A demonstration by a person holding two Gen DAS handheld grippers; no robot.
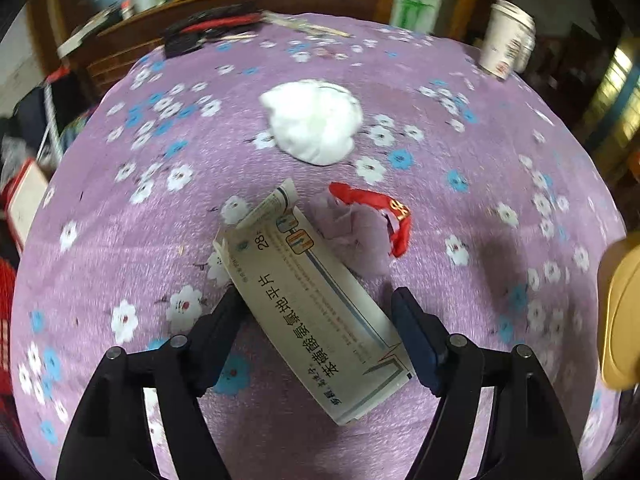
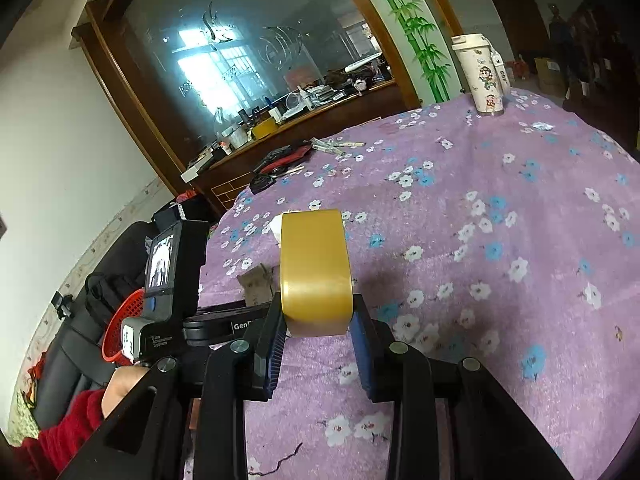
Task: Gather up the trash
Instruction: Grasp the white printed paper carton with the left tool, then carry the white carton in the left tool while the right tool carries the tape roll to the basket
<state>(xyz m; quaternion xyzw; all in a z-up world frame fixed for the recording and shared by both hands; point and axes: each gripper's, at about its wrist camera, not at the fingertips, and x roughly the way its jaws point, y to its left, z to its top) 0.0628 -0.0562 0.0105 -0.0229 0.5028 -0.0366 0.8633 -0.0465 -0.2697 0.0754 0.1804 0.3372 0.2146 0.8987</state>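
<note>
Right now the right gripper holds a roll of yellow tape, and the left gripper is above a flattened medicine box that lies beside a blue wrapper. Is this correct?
Not quite: the wrapper beside the flattened medicine box is red, not blue, as the left wrist view shows. The rest holds: the right gripper holds the roll of yellow tape, and the left gripper is above the box with its jaws apart.

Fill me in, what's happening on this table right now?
A person is clearing trash off the purple floral tablecloth with two handheld grippers. The left gripper is open, its fingers straddling a flattened white medicine box with printed text without clamping it. The right gripper is shut on a roll of yellowish-brown packing tape, held above the cloth. A crumpled white tissue and a crumpled clear wrapper with red edge lie on the cloth. A red basket sits beyond the table edge.
</note>
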